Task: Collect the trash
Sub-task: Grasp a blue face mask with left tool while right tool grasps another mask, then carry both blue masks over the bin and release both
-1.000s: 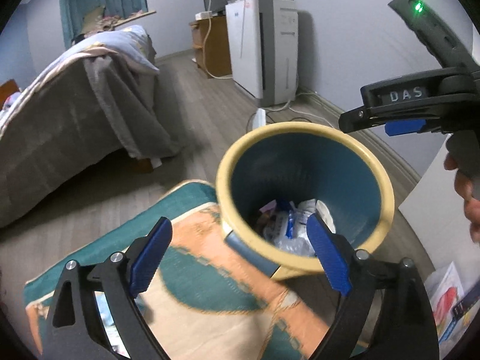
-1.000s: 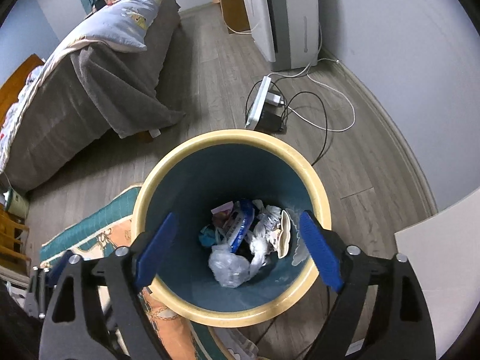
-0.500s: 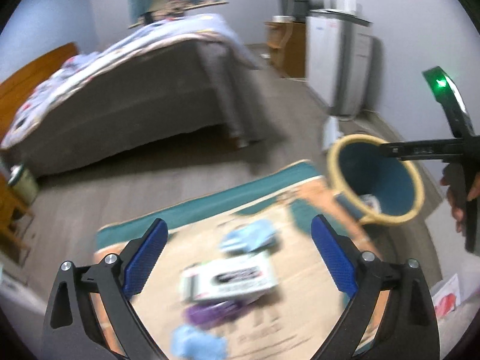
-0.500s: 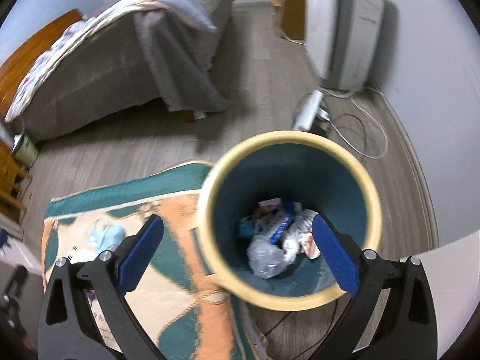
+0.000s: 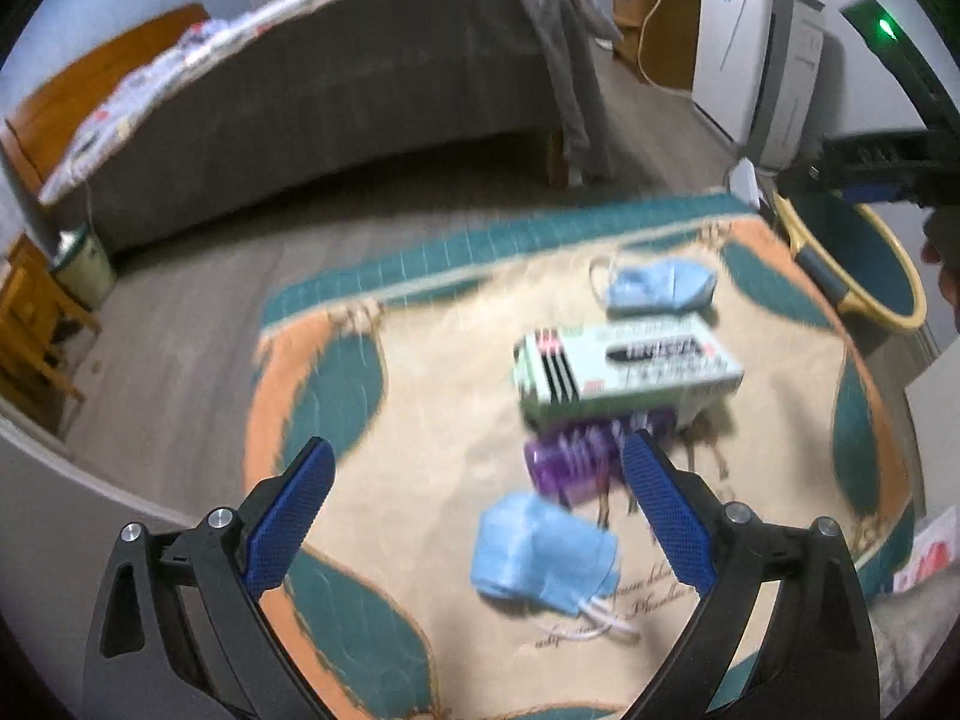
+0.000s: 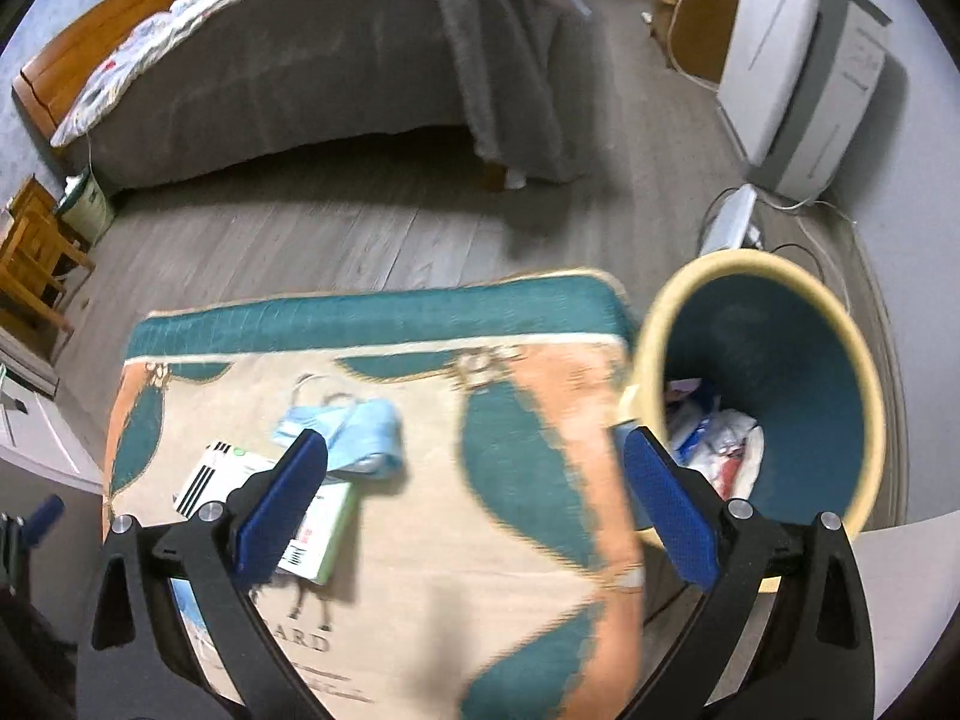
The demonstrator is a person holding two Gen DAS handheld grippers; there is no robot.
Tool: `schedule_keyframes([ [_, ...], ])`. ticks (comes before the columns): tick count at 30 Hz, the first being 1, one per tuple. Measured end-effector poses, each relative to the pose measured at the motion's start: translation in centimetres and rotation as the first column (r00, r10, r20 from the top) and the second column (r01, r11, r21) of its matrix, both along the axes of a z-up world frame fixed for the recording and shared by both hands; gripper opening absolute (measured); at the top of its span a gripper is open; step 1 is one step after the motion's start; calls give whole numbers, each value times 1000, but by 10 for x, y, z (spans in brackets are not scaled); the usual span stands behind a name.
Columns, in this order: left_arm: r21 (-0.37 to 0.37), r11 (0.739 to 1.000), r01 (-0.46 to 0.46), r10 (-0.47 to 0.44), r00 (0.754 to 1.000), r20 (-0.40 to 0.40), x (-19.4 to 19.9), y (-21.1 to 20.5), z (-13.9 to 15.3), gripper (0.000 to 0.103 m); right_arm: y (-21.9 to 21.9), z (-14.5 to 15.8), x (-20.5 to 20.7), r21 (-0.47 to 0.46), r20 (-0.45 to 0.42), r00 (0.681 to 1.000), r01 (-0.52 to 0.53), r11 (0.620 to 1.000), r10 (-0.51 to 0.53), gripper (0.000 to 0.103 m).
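Note:
On the patterned rug (image 5: pixel 420 396) lie a white-green carton (image 5: pixel 627 369), a purple wrapper (image 5: pixel 576 462) under its near edge, a blue face mask (image 5: pixel 540 552) close to me and another blue mask (image 5: pixel 660 288) beyond the carton. My left gripper (image 5: pixel 474 507) is open and empty above the rug, the near mask between its fingers' line. The blue bin with a cream rim (image 6: pixel 774 384) stands off the rug's right edge and holds crumpled trash (image 6: pixel 714 438). My right gripper (image 6: pixel 474 504) is open and empty over the rug, left of the bin. The carton (image 6: pixel 270 510) and far mask (image 6: pixel 348 426) show there too.
A bed with a grey cover (image 5: pixel 336 96) stands behind the rug. A white appliance (image 6: pixel 798 78) and a power strip with cables (image 6: pixel 732 222) sit by the right wall. Wooden furniture (image 5: pixel 30 324) is at the left. A white panel (image 6: pixel 900 600) is at the near right.
Both grippers have swung left, away from over the bin and toward the rug. The left one now faces the carton, wrapper and masks. Both stayed open and empty.

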State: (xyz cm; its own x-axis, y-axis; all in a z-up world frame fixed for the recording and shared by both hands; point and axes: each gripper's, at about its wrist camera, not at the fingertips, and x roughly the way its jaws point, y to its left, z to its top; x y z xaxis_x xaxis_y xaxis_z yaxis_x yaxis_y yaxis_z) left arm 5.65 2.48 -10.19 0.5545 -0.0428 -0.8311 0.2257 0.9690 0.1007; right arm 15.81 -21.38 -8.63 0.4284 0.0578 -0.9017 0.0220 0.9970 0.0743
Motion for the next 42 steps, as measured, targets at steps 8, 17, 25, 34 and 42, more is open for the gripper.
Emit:
schedule_keyframes([
  [8,-51,993,102,-109,983,-149,9,-3,-40,92,35,-34,18,-47,-64,998,-24,999,21,97],
  [17,-91,985,146,-167,935,-314,14,-7,-76,66,69,-70,36,-52,-142,988,-75,996,67,89],
  [25,-119,979,167,-199,913,-356,16,-6,-79,40,81,-90,40,-27,-203,975,-101,995,93,44],
  [34,-63,987,150,-161,955,-248,26,0,-37,35,74,-64,36,16,-150,982,-111,994,112,25],
  [42,-61,993,98,-102,993,-59,39,1,14,35,52,-23,22,21,-49,993,-106,994,107,25],
])
